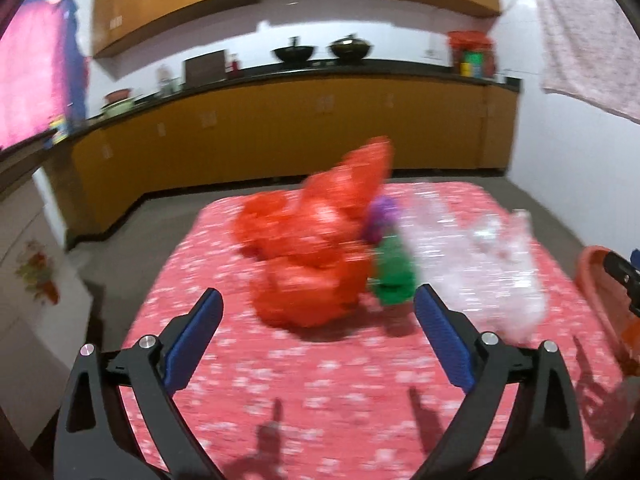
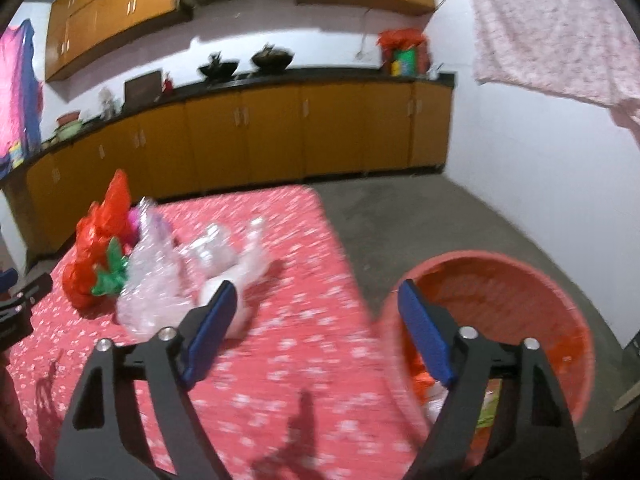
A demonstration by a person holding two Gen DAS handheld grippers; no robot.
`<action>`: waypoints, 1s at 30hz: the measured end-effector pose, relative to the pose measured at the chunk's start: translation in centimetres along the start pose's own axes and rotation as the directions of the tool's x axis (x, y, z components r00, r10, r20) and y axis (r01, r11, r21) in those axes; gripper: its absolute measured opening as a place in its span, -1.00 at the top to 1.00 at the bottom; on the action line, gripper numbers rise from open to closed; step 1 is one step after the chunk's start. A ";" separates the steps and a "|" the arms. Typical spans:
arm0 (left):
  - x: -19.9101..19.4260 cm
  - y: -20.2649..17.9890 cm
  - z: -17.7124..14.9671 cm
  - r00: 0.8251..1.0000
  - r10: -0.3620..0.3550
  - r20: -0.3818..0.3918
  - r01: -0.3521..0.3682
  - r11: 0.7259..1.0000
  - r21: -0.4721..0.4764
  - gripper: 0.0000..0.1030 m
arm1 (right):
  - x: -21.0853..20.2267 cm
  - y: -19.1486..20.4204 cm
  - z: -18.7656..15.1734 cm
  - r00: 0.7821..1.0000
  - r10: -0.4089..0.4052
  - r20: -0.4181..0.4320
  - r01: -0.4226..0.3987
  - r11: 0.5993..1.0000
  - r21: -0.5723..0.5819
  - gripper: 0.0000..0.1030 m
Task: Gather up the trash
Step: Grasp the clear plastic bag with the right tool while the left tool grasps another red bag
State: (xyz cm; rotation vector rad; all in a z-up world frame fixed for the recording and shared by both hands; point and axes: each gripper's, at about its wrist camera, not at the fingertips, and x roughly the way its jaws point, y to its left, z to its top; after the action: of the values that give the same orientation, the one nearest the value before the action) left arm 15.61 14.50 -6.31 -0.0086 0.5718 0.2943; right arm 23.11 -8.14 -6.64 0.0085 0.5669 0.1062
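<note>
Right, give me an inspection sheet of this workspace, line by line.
Surface: table under a red flowered cloth.
Job's things: red plastic bag, green scrap, purple scrap, clear plastic bags heaped on the cloth; red tub on the floor beside the table, some trash inside.
Clutter: nothing seen.
Grippers: left gripper open, empty; right gripper open, empty.
Cables: nothing seen.
Surroundings: yellow kitchen cabinets, pans on the counter, hanging cloth.
</note>
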 end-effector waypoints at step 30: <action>7.6 1.7 0.5 0.990 -0.046 -0.132 0.035 0.996 -0.087 -0.80 | 9.7 6.8 -0.9 0.958 0.106 -0.265 -0.102 0.994 0.031 0.22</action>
State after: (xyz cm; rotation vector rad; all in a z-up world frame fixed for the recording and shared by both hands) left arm 21.44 18.21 -9.84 -0.1222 0.6918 0.2795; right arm 30.11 -0.39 -12.38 0.0414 0.8372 0.2069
